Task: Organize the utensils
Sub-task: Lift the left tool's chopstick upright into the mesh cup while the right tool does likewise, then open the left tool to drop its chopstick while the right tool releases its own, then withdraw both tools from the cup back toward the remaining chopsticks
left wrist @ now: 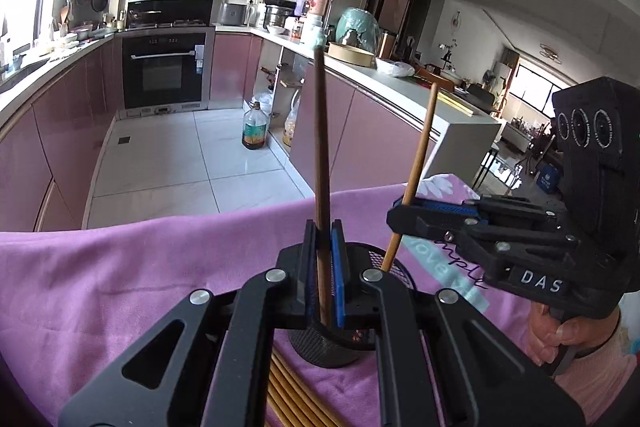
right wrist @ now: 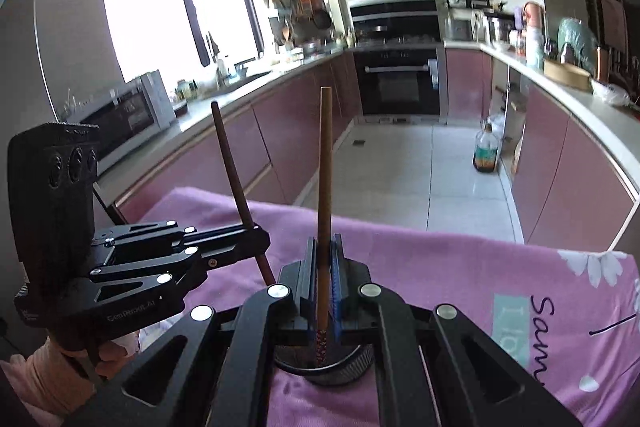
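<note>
My left gripper (left wrist: 323, 239) is shut on a dark brown chopstick (left wrist: 321, 147) that stands nearly upright, its lower end inside the black mesh holder (left wrist: 324, 347). To its right, my right gripper (left wrist: 404, 205) is shut on a lighter chopstick (left wrist: 422, 147) that slants down into the same holder. In the right wrist view the right gripper (right wrist: 323, 255) clamps that light chopstick (right wrist: 325, 167), whose patterned tip dips into the holder (right wrist: 352, 367). The left gripper (right wrist: 256, 231) holds the dark chopstick (right wrist: 230, 163) at the left. Several loose chopsticks (left wrist: 288, 395) lie on the cloth under my left gripper.
A pink cloth (left wrist: 120, 287) with printed letters covers the table; its far edge drops to a tiled kitchen floor. Pink cabinets and counters run along both sides, with an oven at the back. An oil bottle (left wrist: 254, 125) stands on the floor. A hand (left wrist: 560, 335) grips the right gripper's handle.
</note>
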`<state>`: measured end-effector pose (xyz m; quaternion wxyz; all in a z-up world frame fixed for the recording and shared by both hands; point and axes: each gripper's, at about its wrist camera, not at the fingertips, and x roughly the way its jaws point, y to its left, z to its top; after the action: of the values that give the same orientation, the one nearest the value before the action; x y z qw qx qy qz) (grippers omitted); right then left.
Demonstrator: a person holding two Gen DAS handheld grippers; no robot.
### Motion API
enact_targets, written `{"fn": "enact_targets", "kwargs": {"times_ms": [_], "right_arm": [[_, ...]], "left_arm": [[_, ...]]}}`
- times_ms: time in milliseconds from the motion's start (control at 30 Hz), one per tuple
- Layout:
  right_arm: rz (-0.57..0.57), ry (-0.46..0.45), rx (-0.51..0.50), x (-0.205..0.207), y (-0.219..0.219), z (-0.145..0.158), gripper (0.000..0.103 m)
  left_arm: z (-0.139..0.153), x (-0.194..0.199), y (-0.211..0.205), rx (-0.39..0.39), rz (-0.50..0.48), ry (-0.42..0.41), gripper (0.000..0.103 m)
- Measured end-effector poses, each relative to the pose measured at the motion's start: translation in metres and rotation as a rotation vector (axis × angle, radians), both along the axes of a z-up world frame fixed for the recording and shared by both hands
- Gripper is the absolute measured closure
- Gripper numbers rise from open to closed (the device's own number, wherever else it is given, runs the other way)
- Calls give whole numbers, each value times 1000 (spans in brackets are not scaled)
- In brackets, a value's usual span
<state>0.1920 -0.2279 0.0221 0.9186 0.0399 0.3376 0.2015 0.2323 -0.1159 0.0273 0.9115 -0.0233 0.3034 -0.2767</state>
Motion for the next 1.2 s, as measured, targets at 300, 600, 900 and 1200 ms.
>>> {"fn": "enact_targets", "kwargs": {"times_ms": [300,600,900,1200], "right_arm": [[-33,44,-1,16,7,-16,95],[-56,1,28,8,7,-13,85],[2,-98,55,-36,9,5,67],[125,-60,48,-79,25,-18,61]], "left_arm": [[-8,23,-5,19,6,14,94],[-8,10,7,25,50,-19,79],[5,-37,43,39,125,-128,60],[-32,-82,84,108,179,-66,52]]}}
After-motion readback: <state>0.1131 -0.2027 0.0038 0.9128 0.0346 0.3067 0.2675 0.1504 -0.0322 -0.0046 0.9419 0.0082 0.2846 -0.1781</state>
